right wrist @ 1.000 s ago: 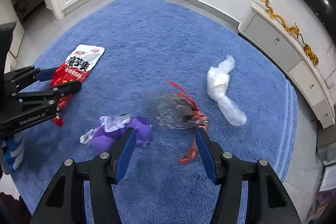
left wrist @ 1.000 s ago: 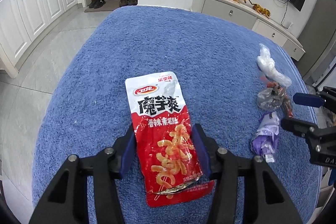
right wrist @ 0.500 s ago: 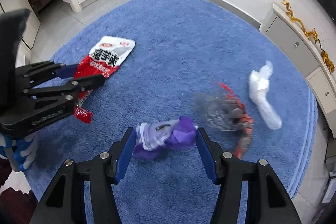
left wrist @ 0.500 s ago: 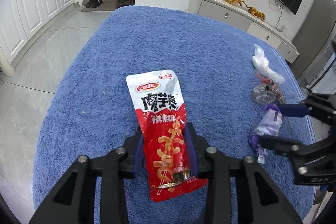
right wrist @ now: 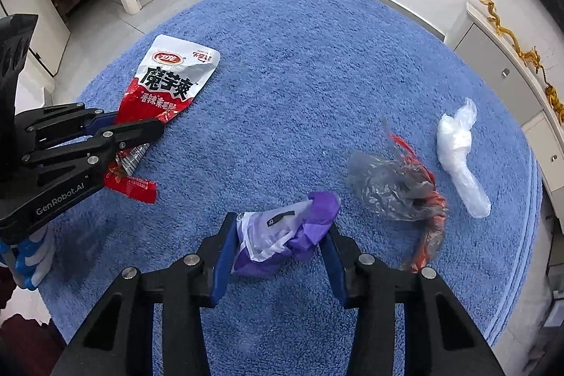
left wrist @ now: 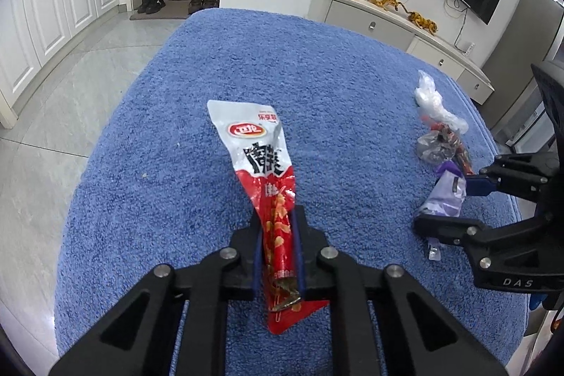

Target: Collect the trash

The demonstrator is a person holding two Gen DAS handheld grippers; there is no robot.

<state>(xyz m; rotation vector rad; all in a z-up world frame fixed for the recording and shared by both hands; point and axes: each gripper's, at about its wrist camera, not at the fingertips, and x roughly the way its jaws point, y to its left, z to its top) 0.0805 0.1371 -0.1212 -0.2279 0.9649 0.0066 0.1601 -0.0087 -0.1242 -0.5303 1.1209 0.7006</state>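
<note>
Blue looped carpet point(left wrist: 352, 87) is lying under all the trash here. Near its left side, the left gripper point(left wrist: 278, 235) is pinching the red-and-silver foil snack packet point(left wrist: 262, 157) with its fingers nearly together, squeezing the packet's red lower half into a narrow fold while the silver top is fanning out beyond the tips toward the far side. Right of it, the right gripper point(right wrist: 278, 245) is bracketing the crumpled purple-and-white plastic wrapper point(right wrist: 285, 231); its blue-padded fingers point(right wrist: 225, 252) are standing partly open on either side of the wrapper, and whether they are pressing it cannot be told. Just right of the wrapper, a clear crumpled plastic bag with red strips point(right wrist: 398, 185) is lying on the carpet, and farther right a twisted white plastic bag point(right wrist: 458, 161) is lying apart from it. White cabinets point(left wrist: 53, 9) are lining the far left wall.
</note>
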